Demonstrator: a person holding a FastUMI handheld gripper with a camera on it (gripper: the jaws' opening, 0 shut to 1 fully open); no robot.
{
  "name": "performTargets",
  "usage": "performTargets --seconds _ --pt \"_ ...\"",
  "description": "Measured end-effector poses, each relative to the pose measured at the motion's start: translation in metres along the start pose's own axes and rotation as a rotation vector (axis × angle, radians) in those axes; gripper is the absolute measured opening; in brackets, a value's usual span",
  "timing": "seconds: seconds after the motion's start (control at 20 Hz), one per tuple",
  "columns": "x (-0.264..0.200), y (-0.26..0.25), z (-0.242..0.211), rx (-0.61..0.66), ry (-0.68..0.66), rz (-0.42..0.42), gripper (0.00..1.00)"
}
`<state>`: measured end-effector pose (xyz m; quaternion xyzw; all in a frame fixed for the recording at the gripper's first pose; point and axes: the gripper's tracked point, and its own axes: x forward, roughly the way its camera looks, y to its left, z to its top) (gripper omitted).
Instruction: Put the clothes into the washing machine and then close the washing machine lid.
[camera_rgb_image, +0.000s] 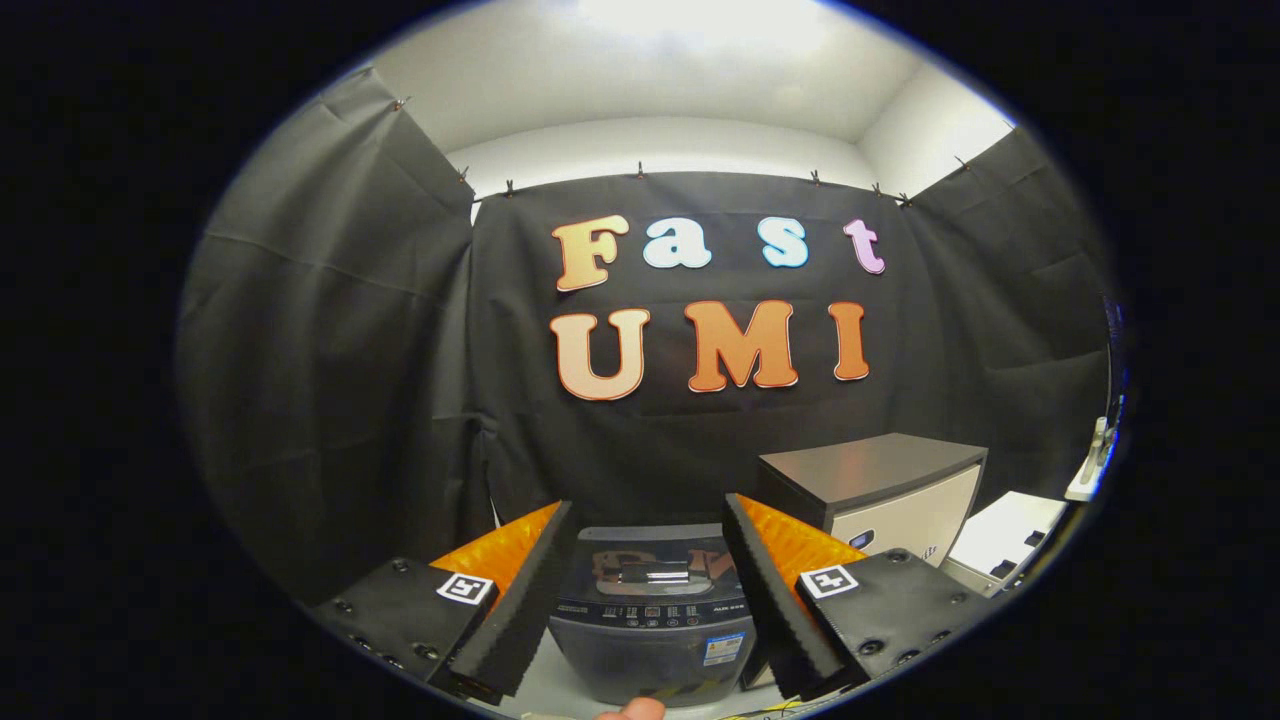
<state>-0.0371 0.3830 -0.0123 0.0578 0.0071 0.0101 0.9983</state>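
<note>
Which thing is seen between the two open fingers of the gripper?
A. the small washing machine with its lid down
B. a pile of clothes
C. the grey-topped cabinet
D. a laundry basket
A: the washing machine sits in the gap just ahead of the gripper, whose fingers stand wide apart and hold nothing; its lid lies flat, and the grey-topped cabinet stands beyond the right finger.

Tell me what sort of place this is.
Probably a staged recording booth for laundry chores: black cloth walls, a small top-loading washing machine with its lid down, and a grey cabinet beside it. The open claw frames the machine, holding nothing.
</note>
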Motion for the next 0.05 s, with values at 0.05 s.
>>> performTargets --seconds 0.05 --pt "-0.0008 -0.0007 0.0006 0.002 -0.002 -0.003 0.96"
